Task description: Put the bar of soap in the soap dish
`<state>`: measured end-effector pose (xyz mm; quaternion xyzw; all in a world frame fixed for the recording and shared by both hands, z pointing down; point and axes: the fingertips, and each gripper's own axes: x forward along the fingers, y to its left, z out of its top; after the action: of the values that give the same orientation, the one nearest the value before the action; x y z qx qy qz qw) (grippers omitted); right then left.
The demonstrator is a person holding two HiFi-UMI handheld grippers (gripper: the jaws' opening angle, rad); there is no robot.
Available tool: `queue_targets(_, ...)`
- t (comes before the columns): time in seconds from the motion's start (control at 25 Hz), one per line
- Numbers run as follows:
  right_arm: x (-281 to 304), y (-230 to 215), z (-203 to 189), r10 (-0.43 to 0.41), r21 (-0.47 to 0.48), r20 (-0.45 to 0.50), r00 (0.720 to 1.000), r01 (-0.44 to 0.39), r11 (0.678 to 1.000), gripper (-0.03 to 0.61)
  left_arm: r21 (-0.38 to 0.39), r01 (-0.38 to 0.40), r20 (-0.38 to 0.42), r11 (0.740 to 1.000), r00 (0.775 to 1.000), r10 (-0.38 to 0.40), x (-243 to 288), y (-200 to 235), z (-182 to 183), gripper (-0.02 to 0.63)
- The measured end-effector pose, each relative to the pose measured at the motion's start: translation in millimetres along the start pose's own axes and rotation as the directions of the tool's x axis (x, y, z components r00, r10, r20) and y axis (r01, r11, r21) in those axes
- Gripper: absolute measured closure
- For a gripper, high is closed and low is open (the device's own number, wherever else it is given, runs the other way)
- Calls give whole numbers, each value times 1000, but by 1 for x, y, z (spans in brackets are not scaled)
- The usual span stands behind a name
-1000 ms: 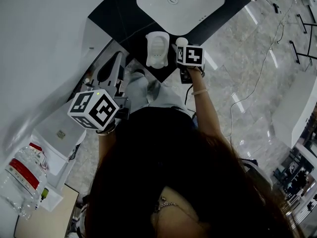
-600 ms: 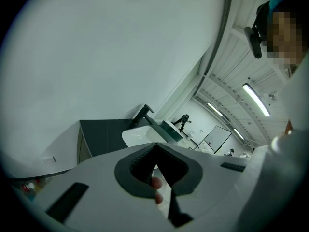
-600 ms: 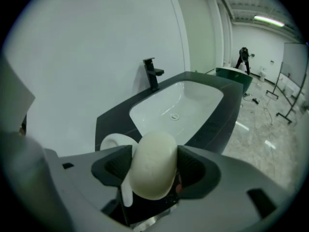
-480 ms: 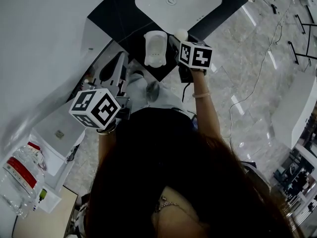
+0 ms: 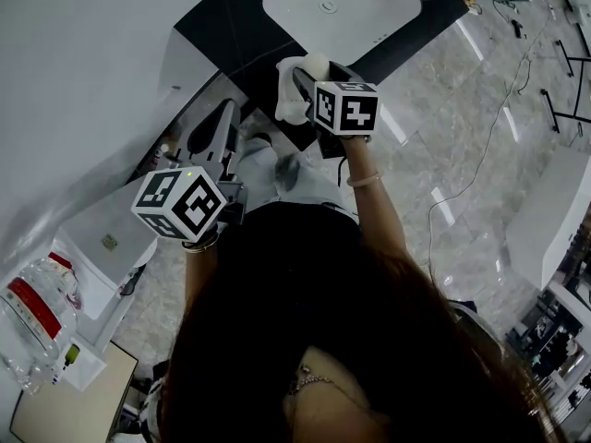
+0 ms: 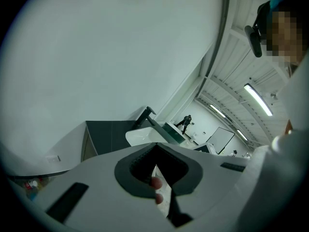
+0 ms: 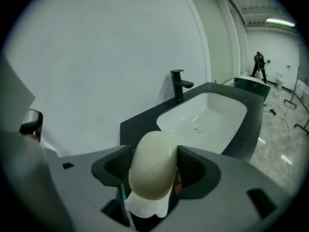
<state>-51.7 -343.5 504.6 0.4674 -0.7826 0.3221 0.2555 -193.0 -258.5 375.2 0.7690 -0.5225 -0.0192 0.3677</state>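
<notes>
A pale oval bar of soap (image 7: 152, 164) sits clamped between the dark pads of my right gripper (image 7: 153, 170). In the head view this gripper (image 5: 311, 72) holds the soap (image 5: 317, 62) right over the white soap dish (image 5: 283, 105), which stands on the black counter (image 5: 242, 28). Part of the dish (image 7: 145, 209) shows just under the soap in the right gripper view. Whether soap and dish touch I cannot tell. My left gripper (image 5: 211, 133) hangs low at the left, away from the counter. Its jaws (image 6: 155, 147) are shut on nothing.
A white sink basin (image 5: 343, 4) is set in the counter beyond the dish, with a black faucet (image 7: 179, 84) at its back. A white wall (image 7: 111, 47) runs behind. A clear water bottle (image 5: 37, 317) and a white cabinet (image 5: 102, 247) stand low left.
My right gripper has carried the soap leftward, from beside the dish to directly over it. The left gripper has barely moved.
</notes>
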Motion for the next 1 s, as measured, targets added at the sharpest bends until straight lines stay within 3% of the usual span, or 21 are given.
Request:
queue_targets(0.68, 24, 21, -33, -35, -125, 38, 999, 39, 991, 279, 12, -46, -26, 999, 999, 46, -15, 8, -8, 617)
queue_targets(1.0, 29, 26, -39, -35, -137, 44, 998, 41, 990, 279, 24, -41, -32, 999, 999, 42, -15, 6, -8, 617)
